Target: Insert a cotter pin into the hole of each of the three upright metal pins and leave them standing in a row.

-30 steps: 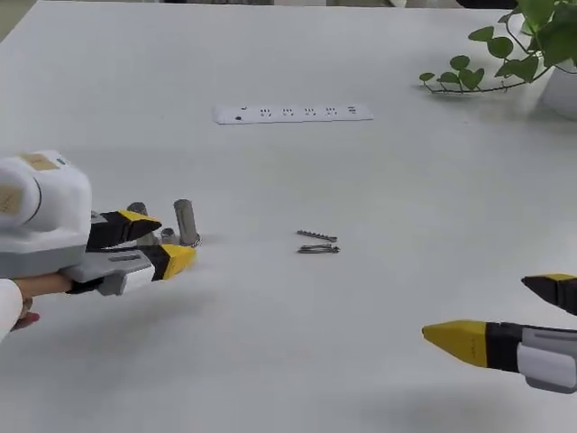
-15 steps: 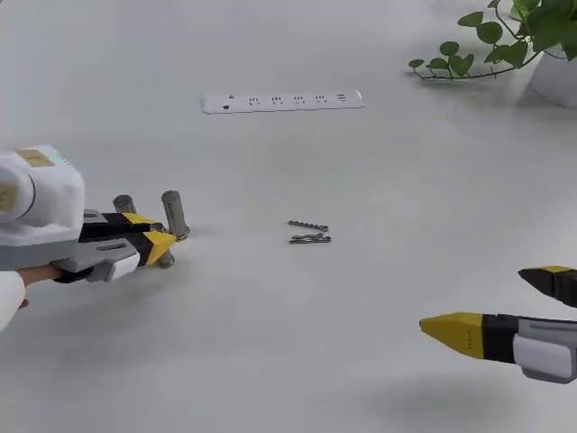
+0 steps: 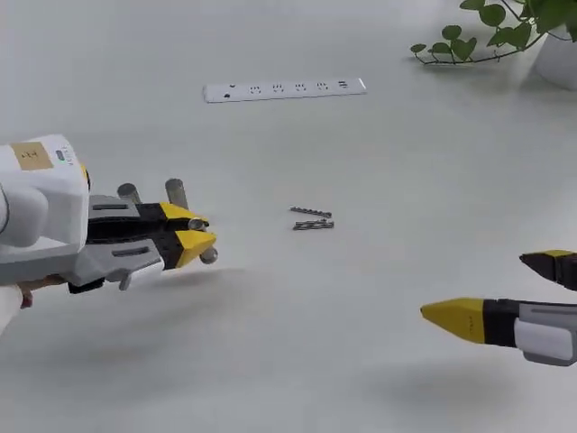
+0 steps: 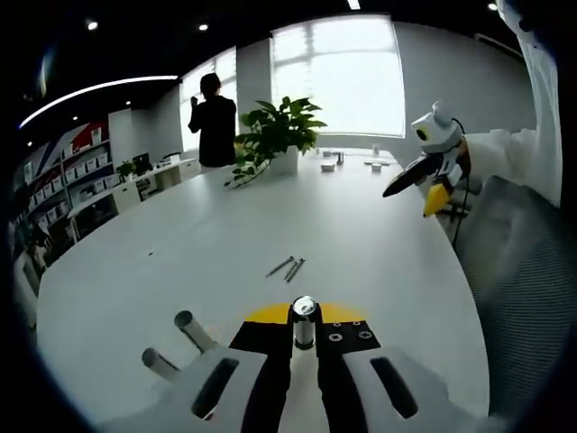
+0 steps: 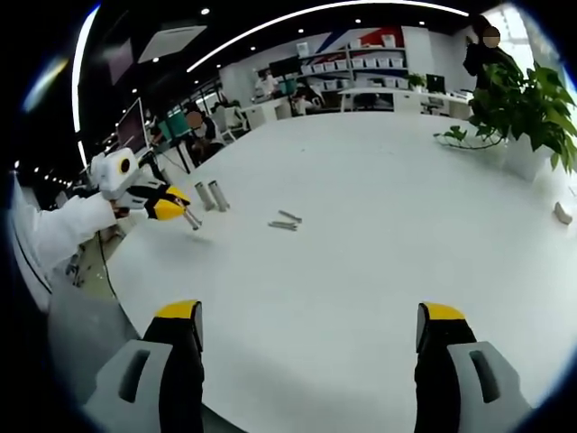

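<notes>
My left gripper (image 3: pixel 196 234) is shut on one short metal pin (image 3: pixel 206 255), held off the white table and tilted. The left gripper view shows that pin (image 4: pixel 304 320) clamped between the jaws, end on. Two other metal pins (image 3: pixel 129 192) (image 3: pixel 176 192) stand upright just behind the gripper, also seen as the pair of pins (image 4: pixel 194 329). A few cotter pins (image 3: pixel 312 218) lie together on the table to the right of it. My right gripper (image 3: pixel 471 285) hangs open at the lower right with nothing in it, well apart from the cotter pins (image 5: pixel 283 221).
A white power strip (image 3: pixel 284 89) lies at the back of the table. A potted plant (image 3: pixel 487 27) trails leaves at the back right corner. People stand in the room beyond the table in both gripper views.
The left gripper shut on the nearest metal pin, lifted it off the table and carried it a little to the right. The right gripper stayed open and nearly still.
</notes>
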Motion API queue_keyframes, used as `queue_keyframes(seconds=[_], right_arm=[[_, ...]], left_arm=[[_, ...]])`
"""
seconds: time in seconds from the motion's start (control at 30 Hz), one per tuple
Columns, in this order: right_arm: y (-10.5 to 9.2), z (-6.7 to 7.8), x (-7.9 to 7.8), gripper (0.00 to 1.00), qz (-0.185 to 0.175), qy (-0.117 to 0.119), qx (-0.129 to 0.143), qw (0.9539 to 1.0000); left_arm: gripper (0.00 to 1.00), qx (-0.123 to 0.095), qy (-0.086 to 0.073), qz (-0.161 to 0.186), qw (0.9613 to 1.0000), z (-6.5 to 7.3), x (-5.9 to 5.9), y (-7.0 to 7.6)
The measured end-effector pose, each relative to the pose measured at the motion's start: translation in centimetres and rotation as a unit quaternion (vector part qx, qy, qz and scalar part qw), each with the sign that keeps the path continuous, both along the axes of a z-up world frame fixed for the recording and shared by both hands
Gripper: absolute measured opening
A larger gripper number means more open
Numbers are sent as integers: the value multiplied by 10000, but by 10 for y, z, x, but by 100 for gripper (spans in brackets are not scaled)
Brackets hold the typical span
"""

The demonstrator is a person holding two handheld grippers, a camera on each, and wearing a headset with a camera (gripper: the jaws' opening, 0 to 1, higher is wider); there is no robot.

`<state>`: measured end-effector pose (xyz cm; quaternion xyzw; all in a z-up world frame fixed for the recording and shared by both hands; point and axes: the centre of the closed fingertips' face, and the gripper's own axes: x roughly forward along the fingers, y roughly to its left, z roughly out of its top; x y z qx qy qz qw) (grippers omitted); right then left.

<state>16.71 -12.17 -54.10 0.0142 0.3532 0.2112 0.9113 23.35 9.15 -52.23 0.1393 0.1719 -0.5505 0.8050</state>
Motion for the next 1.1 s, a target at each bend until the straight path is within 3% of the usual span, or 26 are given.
queue_keyframes(seconds=[0.2,0.33,0.53,0.73,0.97,1.1], right_arm=[[2,0,-1,97,57,-27,-12,10000],[2,1,1,96,59,-71,-2,10000],[0,2,1,96,21,-101,20,9999],[-4,0,-2,96,-52,-84,47,9999],[-4,0,-2,96,-63,-67,53,9999],[-3,0,-3,96,-35,-58,53,10000]], left_arm=[[6,-14,27,-227,9997,-1,-18,-22],[6,233,63,-495,9985,-16,-28,-34],[6,301,181,-613,9975,-28,-34,-48],[6,283,330,-647,9970,-37,-39,-54],[6,409,272,-641,9967,-45,-40,-53],[6,373,328,-612,9969,-45,-39,-55]])
